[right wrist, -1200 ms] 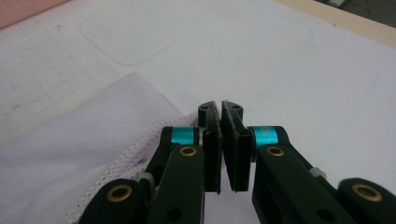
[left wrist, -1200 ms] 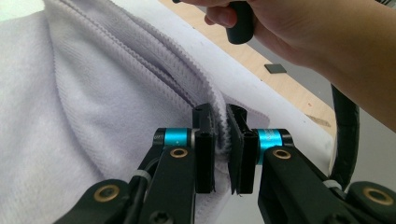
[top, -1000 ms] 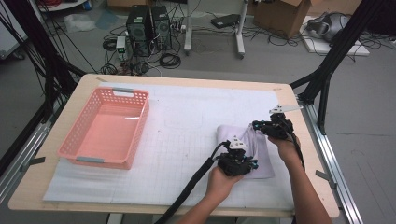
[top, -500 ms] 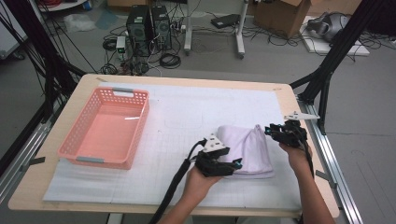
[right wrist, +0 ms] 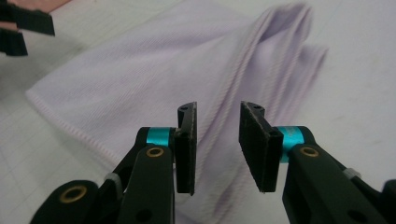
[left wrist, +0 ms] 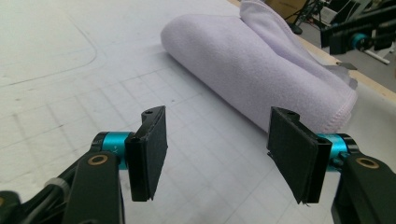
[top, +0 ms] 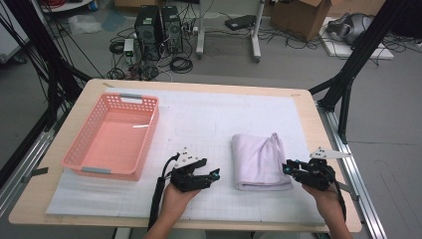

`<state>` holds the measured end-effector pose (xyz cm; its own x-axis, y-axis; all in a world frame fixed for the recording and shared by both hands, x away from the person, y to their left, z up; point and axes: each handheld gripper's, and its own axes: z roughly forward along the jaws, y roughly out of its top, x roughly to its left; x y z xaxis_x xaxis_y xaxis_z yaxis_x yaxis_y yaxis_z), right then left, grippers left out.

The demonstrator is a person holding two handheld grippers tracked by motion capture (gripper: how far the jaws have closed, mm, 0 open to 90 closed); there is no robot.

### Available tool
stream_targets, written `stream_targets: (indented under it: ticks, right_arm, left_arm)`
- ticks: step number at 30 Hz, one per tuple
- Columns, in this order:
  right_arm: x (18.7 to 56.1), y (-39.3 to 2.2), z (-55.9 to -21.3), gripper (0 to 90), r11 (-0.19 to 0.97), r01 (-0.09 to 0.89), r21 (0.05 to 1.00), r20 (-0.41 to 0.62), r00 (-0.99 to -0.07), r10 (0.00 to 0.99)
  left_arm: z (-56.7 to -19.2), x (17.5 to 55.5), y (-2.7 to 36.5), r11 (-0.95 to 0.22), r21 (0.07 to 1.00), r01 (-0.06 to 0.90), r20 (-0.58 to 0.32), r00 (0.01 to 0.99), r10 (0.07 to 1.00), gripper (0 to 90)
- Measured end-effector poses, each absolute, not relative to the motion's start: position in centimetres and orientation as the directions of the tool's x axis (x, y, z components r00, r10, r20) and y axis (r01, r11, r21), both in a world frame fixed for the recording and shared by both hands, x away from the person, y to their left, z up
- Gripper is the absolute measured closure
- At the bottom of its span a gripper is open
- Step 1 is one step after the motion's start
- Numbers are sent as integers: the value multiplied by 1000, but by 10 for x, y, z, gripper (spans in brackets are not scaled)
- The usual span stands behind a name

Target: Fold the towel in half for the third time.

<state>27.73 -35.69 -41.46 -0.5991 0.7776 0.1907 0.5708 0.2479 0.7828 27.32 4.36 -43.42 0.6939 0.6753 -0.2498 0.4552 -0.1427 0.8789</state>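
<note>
A folded lilac towel lies flat on the white gridded mat that covers the bench, toward the right side and well apart from the pink basket on the left. Its folded, rounded edge faces the left tongs, and a loose flap rises along its far right side.

The left tongs hover just left of the towel, low over the mat, held in the person's left hand. In the left gripper view these tongs stand released with a wide gap between the black pads, and only bare mat shows between them; the towel lies ahead and to the right, untouched. Their jaws have just been opening, with nothing between them.

The right tongs sit at the towel's near right corner, held in the right hand. In the right gripper view the right tongs are parted by a narrower gap, and the towel spreads beneath and beyond them, its stitched hem running off to the left. The pads press on nothing; the cloth lies slack below the gap. These jaws also opened within the last moment and have since held at that width.

The basket stands empty near the bench's left edge.
</note>
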Motion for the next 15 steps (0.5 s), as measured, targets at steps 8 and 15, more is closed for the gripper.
stream_targets:
  ticks: [8,15]
  right_arm:
    - [275,-354,-428,886,241,617,749,245,-596,764]
    - [257,-369,-418,867,252,640,726,171,-523,835]
  left_arm:
    - [-434,264,57,-129,886,446,-248,690,680,384]
    - [-435,260,68,-117,890,440,-247,682,688,386]
